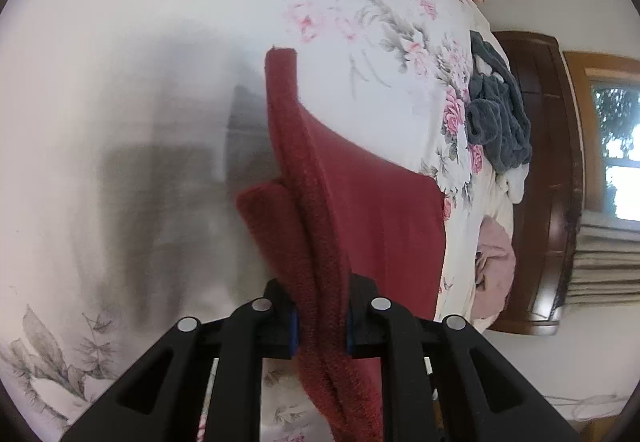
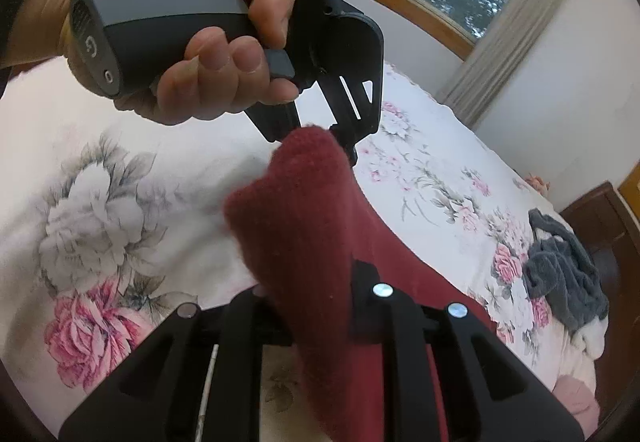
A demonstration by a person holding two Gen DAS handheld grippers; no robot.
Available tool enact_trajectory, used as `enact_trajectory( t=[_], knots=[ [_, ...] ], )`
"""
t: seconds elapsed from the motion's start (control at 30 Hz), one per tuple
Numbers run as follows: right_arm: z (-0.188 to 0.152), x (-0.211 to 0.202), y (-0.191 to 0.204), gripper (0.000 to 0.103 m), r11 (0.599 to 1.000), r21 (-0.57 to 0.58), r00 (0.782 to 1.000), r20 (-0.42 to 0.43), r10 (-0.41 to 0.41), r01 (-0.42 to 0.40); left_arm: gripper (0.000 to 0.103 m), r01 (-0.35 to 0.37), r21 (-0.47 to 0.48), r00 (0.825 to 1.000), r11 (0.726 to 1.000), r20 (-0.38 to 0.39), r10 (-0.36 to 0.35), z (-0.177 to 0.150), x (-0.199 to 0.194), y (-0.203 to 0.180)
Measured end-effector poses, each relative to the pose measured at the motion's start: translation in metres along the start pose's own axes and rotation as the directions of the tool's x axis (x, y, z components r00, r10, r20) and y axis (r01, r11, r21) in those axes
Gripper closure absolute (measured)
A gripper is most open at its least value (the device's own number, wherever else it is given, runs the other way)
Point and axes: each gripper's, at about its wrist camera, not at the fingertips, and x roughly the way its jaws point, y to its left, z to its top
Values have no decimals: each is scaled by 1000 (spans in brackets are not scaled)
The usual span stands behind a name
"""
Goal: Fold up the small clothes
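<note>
My left gripper (image 1: pixel 320 322) pinches the red knit garment (image 1: pixel 360 210), and my right gripper (image 2: pixel 320 306) pinches it too. It hangs just above the flowery bed (image 1: pixel 140 22), one flat part touching. I think I should keep both ends level and lower the top edge slowly. One red garment. Farther off, near the bed's far edge, lie one gray cloth (image 1: pixel 498 122) and one pink cloth (image 1: pixel 494 262).

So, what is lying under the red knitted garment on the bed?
Under the red garment only the floral bedsheet shows, around its edges. Whatever lies beneath its flat part is covered. Both grippers, left and right, clamp its raised edge.
</note>
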Motion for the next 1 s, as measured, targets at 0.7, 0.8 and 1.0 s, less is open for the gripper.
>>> enact_trajectory(
  t=[0.7, 0.8, 1.0],
  knots=[
    [-17, -53, -91, 88, 962, 272, 999, 48, 11, -24, 88, -197, 174, 980, 965, 42, 192, -15, -14, -143],
    [-27, -59, -105, 88, 946, 322, 998, 57, 21, -39, 88, -237, 204, 971, 950, 47, 232, -20, -7, -165],
    [-49, -65, -129, 88, 912, 406, 998, 53, 44, -61, 88, -319, 256, 947, 913, 52, 316, -30, 18, -210]
  ],
)
